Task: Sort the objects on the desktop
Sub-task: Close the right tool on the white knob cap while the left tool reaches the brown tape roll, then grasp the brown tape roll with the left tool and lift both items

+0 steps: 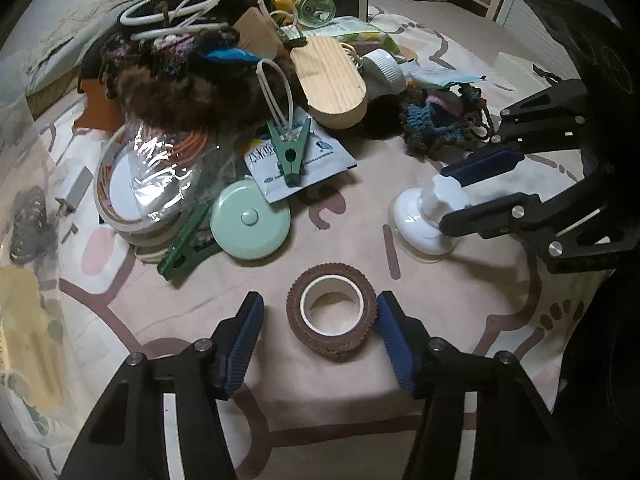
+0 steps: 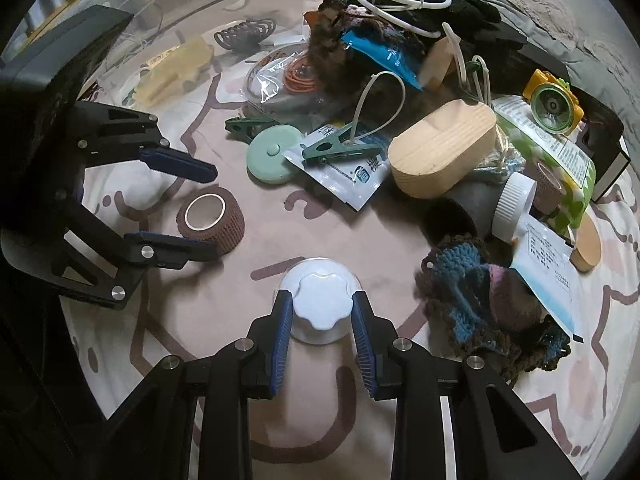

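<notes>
Brown tape roll (image 1: pixel 331 322) is seen flat on the patterned cloth (image 1: pixel 320 412), bracketed by the left gripper (image 1: pixel 320 330); jaws parted, right pad touching, left pad apart. White knob (image 2: pixel 320 300) on its suction base is clamped by the right gripper (image 2: pixel 320 314). Clutter pile, with mint tape measure (image 1: pixel 250 224), is heaped beyond.

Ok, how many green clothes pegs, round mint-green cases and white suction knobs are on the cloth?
Green clothes pegs: 2
Round mint-green case: 1
White suction knob: 1
Total: 4
</notes>
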Motion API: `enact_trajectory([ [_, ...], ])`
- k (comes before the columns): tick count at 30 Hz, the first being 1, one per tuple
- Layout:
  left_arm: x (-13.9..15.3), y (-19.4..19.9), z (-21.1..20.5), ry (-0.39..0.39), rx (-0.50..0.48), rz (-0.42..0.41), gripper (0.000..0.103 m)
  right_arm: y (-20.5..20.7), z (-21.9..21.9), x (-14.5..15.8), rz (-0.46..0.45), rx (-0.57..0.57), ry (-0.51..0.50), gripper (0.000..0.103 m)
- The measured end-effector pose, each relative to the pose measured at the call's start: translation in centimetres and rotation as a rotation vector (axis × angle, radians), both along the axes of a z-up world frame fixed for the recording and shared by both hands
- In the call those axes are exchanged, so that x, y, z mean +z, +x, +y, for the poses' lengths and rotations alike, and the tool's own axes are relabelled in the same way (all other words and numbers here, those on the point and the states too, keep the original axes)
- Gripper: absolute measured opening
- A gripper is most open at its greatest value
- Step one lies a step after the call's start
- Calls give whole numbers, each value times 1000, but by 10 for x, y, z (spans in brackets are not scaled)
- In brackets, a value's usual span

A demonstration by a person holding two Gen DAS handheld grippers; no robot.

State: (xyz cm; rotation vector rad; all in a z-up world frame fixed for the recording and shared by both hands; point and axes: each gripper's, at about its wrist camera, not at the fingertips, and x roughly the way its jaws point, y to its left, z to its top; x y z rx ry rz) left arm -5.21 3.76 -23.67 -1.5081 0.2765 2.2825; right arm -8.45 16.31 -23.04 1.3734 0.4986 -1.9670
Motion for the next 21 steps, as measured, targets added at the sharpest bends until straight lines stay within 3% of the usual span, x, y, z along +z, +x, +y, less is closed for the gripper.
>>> enact_trajectory([
  [5, -3, 5, 1, -2, -16, -14, 48, -2, 1, -3, -26, -27, -10, 32],
  [7, -4, 7, 2, -5, -21, -22, 45, -5, 1, -5, -35, -40, 2, 47],
  [8, -5, 7, 2, -6, -23, -23, 45, -5, 1, -7, -35, -44, 10, 63],
  [9, -5, 8, 2, -6, -24, -22, 45, -4, 2, -9, -28, -46, 19, 70],
  [21, -8, 9, 0, 0, -13, -50, 45, -7, -10, -25, -82, -24, 37, 70],
])
